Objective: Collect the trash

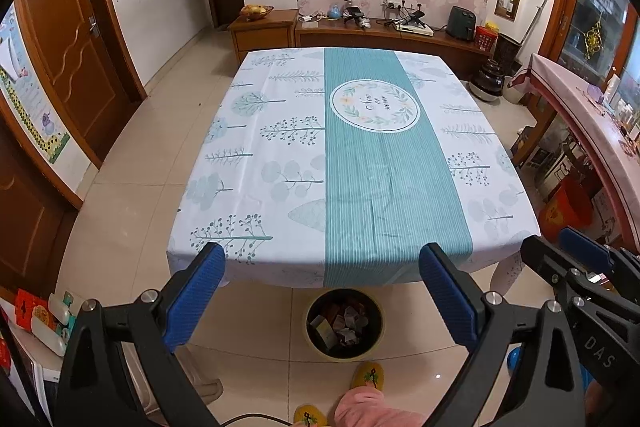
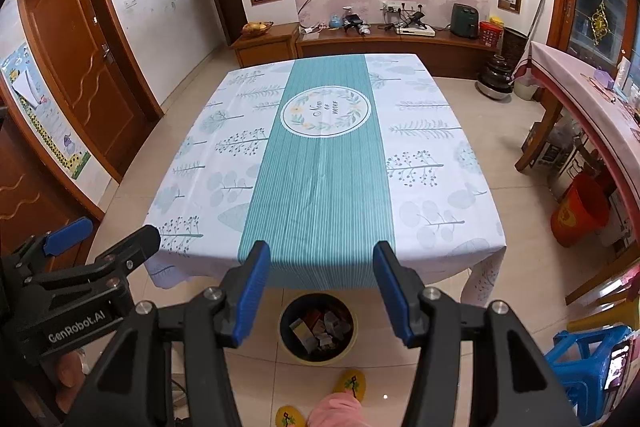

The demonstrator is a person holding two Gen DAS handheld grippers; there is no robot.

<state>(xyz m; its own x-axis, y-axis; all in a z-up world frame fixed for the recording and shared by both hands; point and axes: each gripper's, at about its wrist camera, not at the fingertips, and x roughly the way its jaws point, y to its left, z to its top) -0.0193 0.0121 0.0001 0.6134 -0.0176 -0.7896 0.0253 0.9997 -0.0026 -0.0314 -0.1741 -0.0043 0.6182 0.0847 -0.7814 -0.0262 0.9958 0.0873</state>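
Note:
A round dark waste bin [image 1: 344, 297] [image 2: 316, 301] stands on the tiled floor just under the table's near edge. Crumpled paper and small boxes [image 1: 344, 323] [image 2: 320, 331] lie inside it. The table carries a white and teal leaf-print cloth [image 1: 380, 167] [image 2: 320, 179], with nothing lying on top. My left gripper [image 1: 322, 255] hovers above the bin, jaws wide apart and nothing between them. My right gripper [image 2: 322, 251] hangs beside it over the same bin, open and holding nothing. Each gripper shows in the other's view: the right gripper [image 1: 552, 241], the left gripper [image 2: 118, 229].
A person's yellow slippers [image 2: 352, 385] and pink trouser leg stand just behind the bin. A blue plastic stool [image 2: 592, 359] and an orange bucket [image 2: 580, 211] sit at the right, beside a pink-covered side table [image 2: 580, 87]. Wooden doors line the left wall.

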